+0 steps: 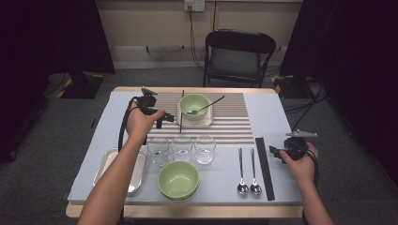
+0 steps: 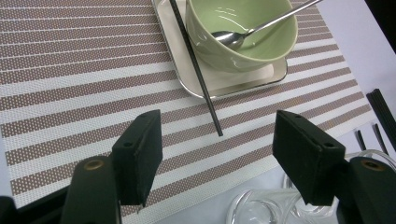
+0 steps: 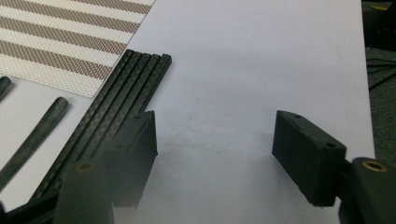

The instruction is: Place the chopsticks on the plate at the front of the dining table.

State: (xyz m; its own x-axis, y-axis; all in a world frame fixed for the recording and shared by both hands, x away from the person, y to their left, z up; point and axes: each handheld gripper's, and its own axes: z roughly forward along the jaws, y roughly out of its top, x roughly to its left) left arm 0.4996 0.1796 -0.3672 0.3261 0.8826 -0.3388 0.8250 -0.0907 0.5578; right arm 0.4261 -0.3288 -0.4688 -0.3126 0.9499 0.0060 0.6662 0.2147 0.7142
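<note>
1. Chopstick (image 2: 196, 70), single and black, lies on the striped placemat (image 1: 234, 123), its far part propped across the small tray's (image 2: 187, 81) left rim, near tip down on the mat. Likely laid beside the bowl as part of a place setting.
2. Green bowl (image 1: 194, 107) sits on that tray with a spoon (image 2: 261, 29) leaning in it.
3. Left gripper (image 2: 217, 158) hovers just near of the chopstick tip; fingers spread wide, holding nothing.
4. Right gripper (image 1: 278, 153) rests low at the worktop's (image 1: 277, 112) right, beside the chopstick bundle (image 3: 119, 100). Fingers released wide, empty; the left one sits over the bundle, contact unclear.
5. Near row: three glasses (image 1: 182, 149), second green bowl (image 1: 178, 179), empty metal tray (image 1: 104, 166), two spoons (image 1: 248, 171).
</note>
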